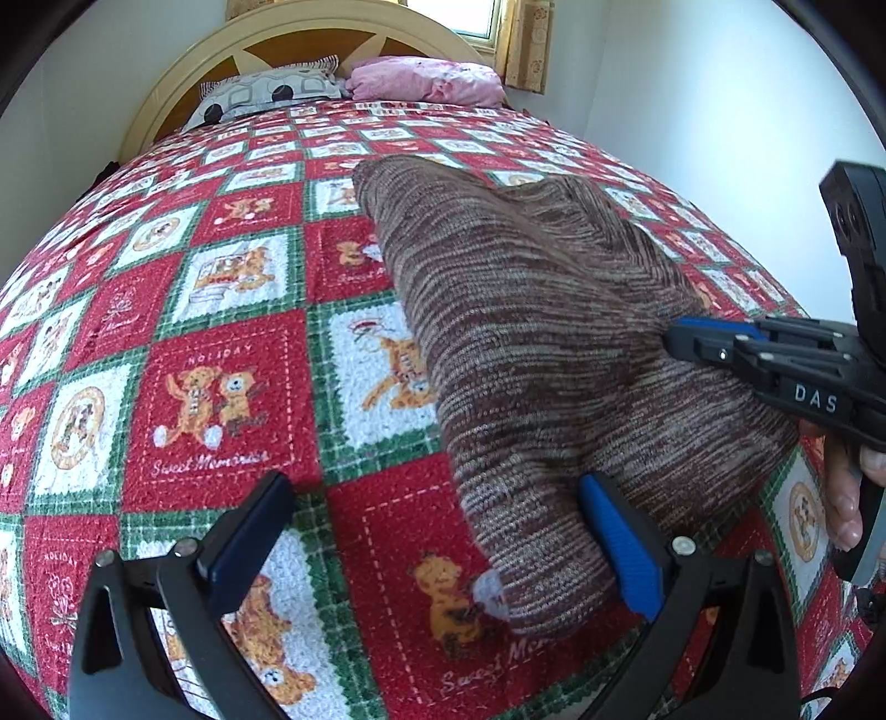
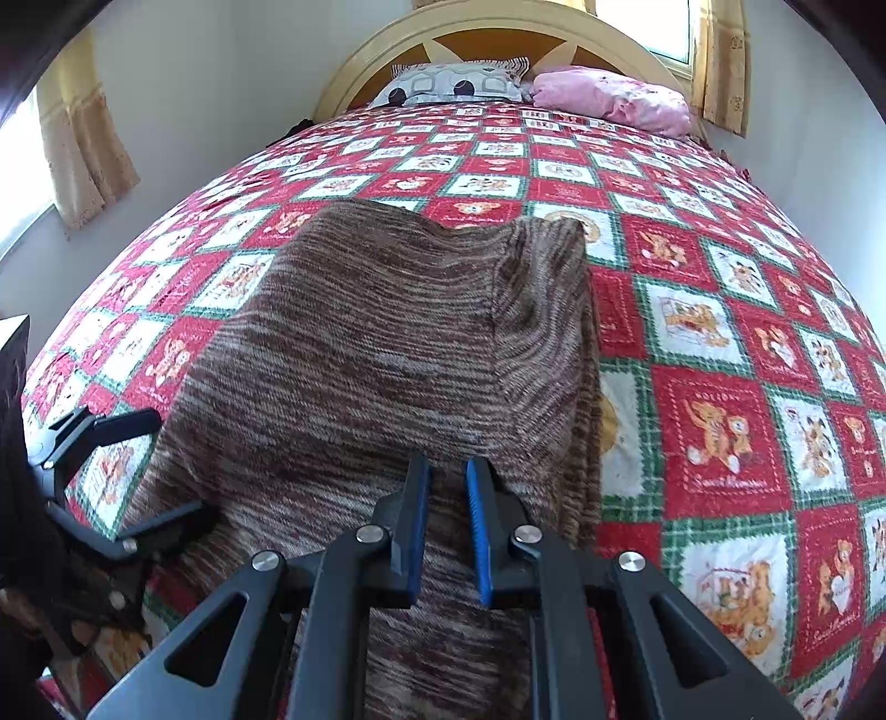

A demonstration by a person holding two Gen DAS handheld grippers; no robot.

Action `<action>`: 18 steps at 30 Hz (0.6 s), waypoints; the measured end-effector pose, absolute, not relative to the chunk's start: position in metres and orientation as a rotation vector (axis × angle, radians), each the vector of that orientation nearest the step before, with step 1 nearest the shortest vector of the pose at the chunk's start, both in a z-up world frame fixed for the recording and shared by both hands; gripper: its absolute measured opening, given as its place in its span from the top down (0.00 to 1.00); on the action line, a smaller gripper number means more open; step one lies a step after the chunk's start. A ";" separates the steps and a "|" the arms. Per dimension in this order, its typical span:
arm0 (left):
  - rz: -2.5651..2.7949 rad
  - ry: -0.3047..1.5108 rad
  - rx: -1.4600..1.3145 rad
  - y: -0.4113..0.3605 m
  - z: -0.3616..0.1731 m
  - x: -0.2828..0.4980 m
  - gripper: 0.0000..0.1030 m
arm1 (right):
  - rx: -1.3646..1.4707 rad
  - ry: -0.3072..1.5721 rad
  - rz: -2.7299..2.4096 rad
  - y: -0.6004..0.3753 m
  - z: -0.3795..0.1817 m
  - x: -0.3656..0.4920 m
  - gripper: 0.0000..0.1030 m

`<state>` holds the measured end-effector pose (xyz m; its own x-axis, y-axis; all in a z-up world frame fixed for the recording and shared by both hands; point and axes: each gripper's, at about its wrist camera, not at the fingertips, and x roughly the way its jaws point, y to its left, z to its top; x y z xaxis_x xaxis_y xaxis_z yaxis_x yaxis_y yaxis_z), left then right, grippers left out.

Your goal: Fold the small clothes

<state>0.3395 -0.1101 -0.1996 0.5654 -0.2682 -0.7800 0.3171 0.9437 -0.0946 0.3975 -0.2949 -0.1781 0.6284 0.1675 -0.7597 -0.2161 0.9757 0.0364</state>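
The near edge of the brown knitted garment (image 2: pixel 387 343) is cut off at the bottom of the right wrist view, under the gripper's black frame, so where it ends toward the person cannot be told. Its kind is hard to make out too: no sleeve or neck opening is clearly seen, only a raised fold along its right side. The rest of the garment is spread on a bed covered by a red, green and white quilt (image 1: pixel 216 399) printed with bears. In the left wrist view, a pale label (image 1: pixel 490 592) is seen at the garment's near corner, its print too small to be read. At the head of the bed, a patterned pillow (image 2: pixel 454 83) and a pink pillow (image 2: pixel 614 97) are laid side by side against a round wooden headboard (image 1: pixel 310 39).

The right gripper (image 2: pixel 446 531) is seen with its blue pads drawn nearly together, a narrow gap left between them. Brown knit is seen in that gap and below it, but whether it is pinched cannot be told. In the left wrist view, its tip is set over the garment's right part, and fingers (image 1: pixel 847 498) are seen on its handle.

The left gripper (image 1: pixel 437 543) is held spread wide. Nothing is clamped; its right pad lies against the garment's near corner, its left pad over bare quilt.
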 end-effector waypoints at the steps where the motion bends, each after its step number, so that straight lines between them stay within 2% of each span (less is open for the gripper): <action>1: -0.346 0.905 0.055 -0.109 -0.199 0.339 0.00 | -0.063 0.867 0.223 -0.296 -0.178 0.398 0.88; 9: -0.297 0.839 0.066 -0.104 -0.170 0.351 0.00 | -0.073 0.865 0.259 -0.299 -0.176 0.405 0.88; 14: -0.303 0.865 0.049 -0.109 -0.181 0.365 0.00 | -0.004 0.796 0.241 -0.310 -0.148 0.426 0.87; 18: -0.307 0.886 0.057 -0.114 -0.193 0.366 0.00 | -0.043 0.893 0.213 -0.306 -0.164 0.471 0.88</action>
